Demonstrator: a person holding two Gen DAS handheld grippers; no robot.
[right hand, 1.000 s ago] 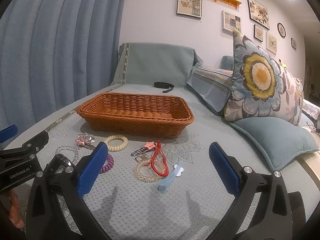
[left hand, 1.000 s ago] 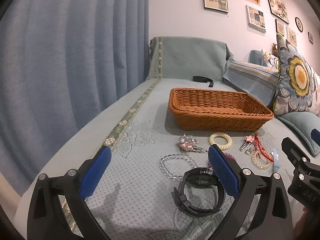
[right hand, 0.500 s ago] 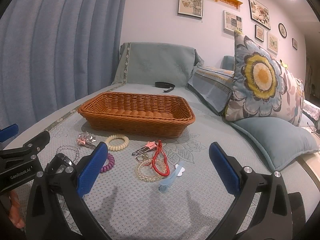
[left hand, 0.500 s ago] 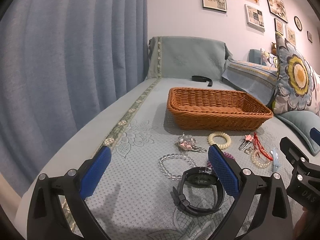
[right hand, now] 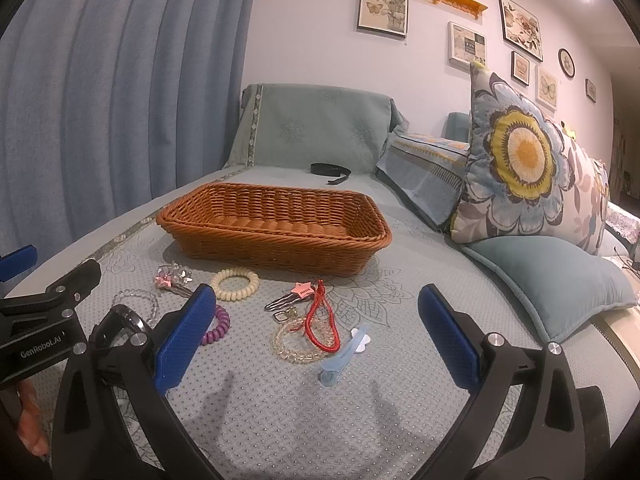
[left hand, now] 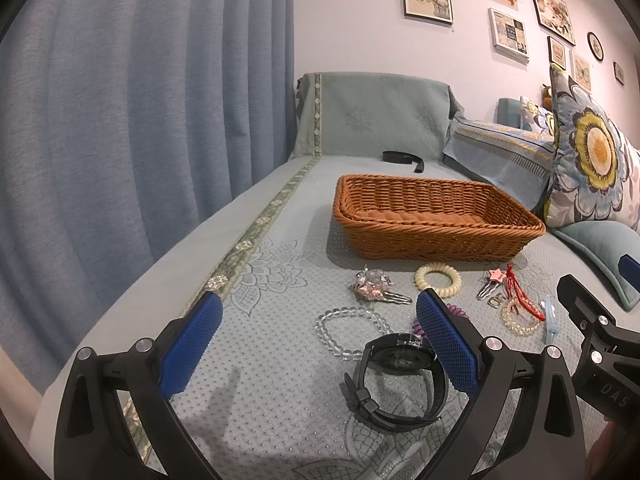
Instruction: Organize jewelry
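An empty wicker basket (left hand: 436, 216) (right hand: 276, 224) sits on the teal sofa cover. In front of it lie a black watch (left hand: 396, 380), a clear bead bracelet (left hand: 344, 330), a pink crystal hair clip (left hand: 374, 286), a cream coil hair tie (left hand: 438, 278) (right hand: 235, 278), a purple coil tie (right hand: 218, 326), a star hair clip (right hand: 294, 294), a red cord (right hand: 320, 324) over a pale bead bracelet (right hand: 296, 346), and a light blue clip (right hand: 344, 354). My left gripper (left hand: 318, 346) is open above the watch and bead bracelet. My right gripper (right hand: 316, 338) is open above the red cord and blue clip.
A black strap (right hand: 330, 170) lies behind the basket. Pillows, one floral (right hand: 524, 168) and one plain teal (right hand: 548, 276), line the right side. A blue curtain (left hand: 120, 120) hangs at the left beyond the sofa's edge.
Both grippers have drifted very slightly; the scene shifts a little in each view. Nothing was taken hold of or let go.
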